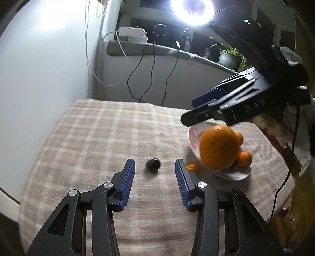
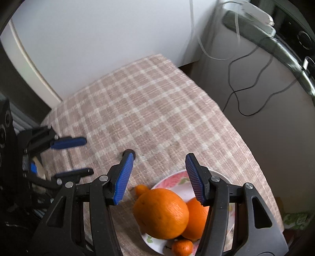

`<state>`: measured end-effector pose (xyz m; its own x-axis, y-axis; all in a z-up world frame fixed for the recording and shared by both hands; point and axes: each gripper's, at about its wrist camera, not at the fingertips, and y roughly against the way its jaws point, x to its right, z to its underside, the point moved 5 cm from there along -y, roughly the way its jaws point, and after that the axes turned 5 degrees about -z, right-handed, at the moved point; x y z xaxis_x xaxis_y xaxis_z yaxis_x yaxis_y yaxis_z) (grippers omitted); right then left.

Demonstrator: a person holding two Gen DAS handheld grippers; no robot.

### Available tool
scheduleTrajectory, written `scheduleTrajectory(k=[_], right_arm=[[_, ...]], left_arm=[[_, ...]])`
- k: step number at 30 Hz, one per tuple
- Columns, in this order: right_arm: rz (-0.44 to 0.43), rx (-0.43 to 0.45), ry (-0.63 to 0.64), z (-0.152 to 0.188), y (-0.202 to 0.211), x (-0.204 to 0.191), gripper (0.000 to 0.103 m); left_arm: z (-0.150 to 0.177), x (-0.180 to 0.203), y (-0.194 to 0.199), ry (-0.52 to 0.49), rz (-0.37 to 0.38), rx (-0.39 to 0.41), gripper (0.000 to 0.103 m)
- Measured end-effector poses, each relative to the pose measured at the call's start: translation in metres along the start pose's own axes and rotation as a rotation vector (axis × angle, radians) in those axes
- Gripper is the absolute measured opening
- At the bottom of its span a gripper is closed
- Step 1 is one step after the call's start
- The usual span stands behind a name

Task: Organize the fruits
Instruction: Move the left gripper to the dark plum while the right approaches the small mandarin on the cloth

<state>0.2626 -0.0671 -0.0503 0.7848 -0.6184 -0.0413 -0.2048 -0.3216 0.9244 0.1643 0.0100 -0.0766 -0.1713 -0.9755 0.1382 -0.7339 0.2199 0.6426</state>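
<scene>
A floral plate [image 1: 234, 175] [image 2: 171, 179] on the checked cloth holds a large orange [image 1: 218, 147] [image 2: 161, 212], a second orange [image 2: 196, 218] and a small tangerine [image 1: 245, 157] [image 2: 182, 247]. On the cloth beside the plate lies a tiny orange fruit [image 1: 193, 167] [image 2: 140, 189]. A small dark fruit [image 1: 153, 164] [image 2: 129, 152] lies further left. My left gripper [image 1: 155, 160] [image 2: 89, 156] is open, its tips either side of the dark fruit and apart from it. My right gripper [image 1: 189, 111] [image 2: 159, 156] hovers open above the plate, holding nothing.
The checked cloth [image 1: 110, 137] covers a rounded table with a white wall [image 1: 49, 69] to its left. Black cables [image 1: 151, 65] hang behind it from a ledge that bears a potted plant [image 1: 229, 56]. A ring lamp [image 1: 192, 10] glares above.
</scene>
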Motion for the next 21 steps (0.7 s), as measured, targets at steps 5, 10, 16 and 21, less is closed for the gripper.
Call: scheduleTrajectory(k=[5,10,16,21], right_arm=[[0.024,-0.001,0.068,0.005,-0.001,-0.019,0.058],[0.013,0.116,0.037,0.024,0.021,-0.041,0.058],[0.029,0.262,-0.108,0.075,0.029,-0.078,0.058],[0.037,0.339,-0.310,0.107,0.012,-0.085,0.048]], left_arm=[[0.000,-0.012,-0.007,0.003,0.020,-0.023,0.041],[-0.002,-0.020,-0.012,-0.001,0.051,-0.039,0.041],[-0.005,-0.025,-0.021,0.014,0.111,-0.064,0.041],[-0.003,-0.020,-0.029,0.000,0.152,-0.091,0.041]])
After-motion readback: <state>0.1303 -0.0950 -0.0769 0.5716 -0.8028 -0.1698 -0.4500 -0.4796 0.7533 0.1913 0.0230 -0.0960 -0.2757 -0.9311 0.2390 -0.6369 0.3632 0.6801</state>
